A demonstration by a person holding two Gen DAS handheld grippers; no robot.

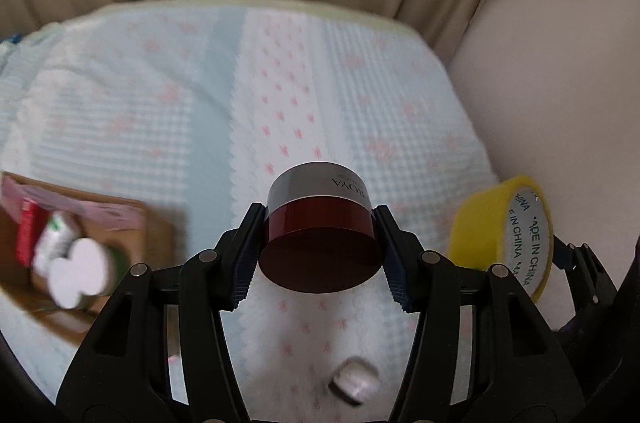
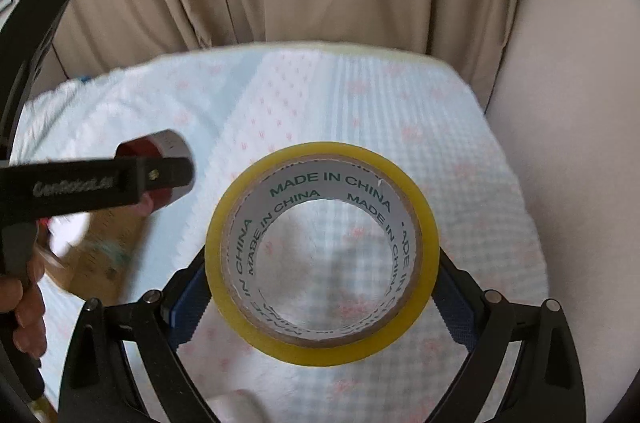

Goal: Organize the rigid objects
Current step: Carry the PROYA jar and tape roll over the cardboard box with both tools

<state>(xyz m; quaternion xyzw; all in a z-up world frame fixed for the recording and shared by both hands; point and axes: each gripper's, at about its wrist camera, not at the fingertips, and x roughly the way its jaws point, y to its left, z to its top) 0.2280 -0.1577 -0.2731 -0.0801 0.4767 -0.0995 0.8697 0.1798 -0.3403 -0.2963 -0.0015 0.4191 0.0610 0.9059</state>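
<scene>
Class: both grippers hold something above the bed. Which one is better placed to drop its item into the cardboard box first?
Probably left. The left gripper, holding the jar, has the box just beside it; the right gripper, holding the tape, is farther away.

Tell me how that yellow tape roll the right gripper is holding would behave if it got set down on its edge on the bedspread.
The yellow tape roll is a round hoop with an open core, so on edge it would probably roll or topple flat. It looks stiff: the right gripper clamps its sides without visible squashing. Its glossy surface may be slippery, though the soft bedspread should damp rolling.
</scene>
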